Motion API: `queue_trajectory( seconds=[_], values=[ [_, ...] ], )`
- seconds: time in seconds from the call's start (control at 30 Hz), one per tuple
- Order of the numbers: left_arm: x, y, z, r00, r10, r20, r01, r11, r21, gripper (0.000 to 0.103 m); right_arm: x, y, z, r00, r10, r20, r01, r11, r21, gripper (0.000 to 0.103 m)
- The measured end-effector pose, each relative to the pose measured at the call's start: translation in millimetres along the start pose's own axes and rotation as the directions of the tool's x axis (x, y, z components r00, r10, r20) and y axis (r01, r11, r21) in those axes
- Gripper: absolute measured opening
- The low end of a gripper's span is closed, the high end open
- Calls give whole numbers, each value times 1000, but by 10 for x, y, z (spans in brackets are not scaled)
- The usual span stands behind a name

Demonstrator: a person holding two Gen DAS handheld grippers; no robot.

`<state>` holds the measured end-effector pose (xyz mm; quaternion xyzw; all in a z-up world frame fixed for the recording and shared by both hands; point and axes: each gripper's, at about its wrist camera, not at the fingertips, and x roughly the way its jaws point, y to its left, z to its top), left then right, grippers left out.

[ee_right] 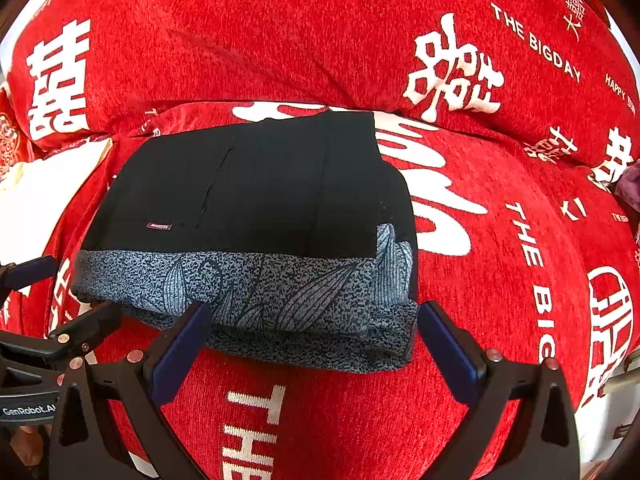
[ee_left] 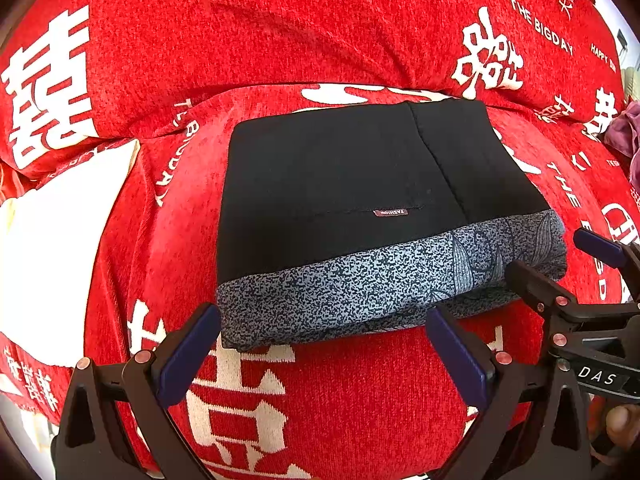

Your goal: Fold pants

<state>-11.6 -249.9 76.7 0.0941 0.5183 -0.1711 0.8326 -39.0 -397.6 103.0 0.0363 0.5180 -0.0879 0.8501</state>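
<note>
Both tongs are hanging low over the near edge of the sofa, each with its two blue-padded fingers spread wide and gripping nothing. Left tongs [ee_left: 324, 354] are sitting just short of the pants' near edge, their left finger [ee_left: 188, 354] almost touching the speckled band at its left corner. Right tongs [ee_right: 312, 354] are doing the same from the other side, straddling the right half of that edge. In the left view the right tongs [ee_left: 560, 264] are showing at the right margin, close beside the pants' right corner.

Red sofa cover [ee_left: 320, 420], printed with big white characters and English words, is spreading under everything, with the back cushion [ee_right: 280, 40] rising behind.

Pants [ee_left: 340, 200] are lying folded into a compact, roughly square stack in the middle of the seat, black cloth on top and a grey speckled band [ee_right: 260, 292] with leaf outlines running along the near edge. Layers are showing stacked under that band.

White pillow [ee_left: 52, 248] is lying to the left, well apart from the pants. Purple cloth [ee_left: 624, 132] is peeking in at the far right.

Small woven label [ee_left: 390, 212] is sitting on the black cloth.
</note>
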Motion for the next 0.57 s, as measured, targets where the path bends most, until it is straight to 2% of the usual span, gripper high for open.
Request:
queue_trajectory(
  seconds=[0.57],
  values=[
    [27,-6,-1,1000,1,-2,-1,1000,2,103,25,-26,-9,1000,15,-7,-15,1000,14,103]
  ],
)
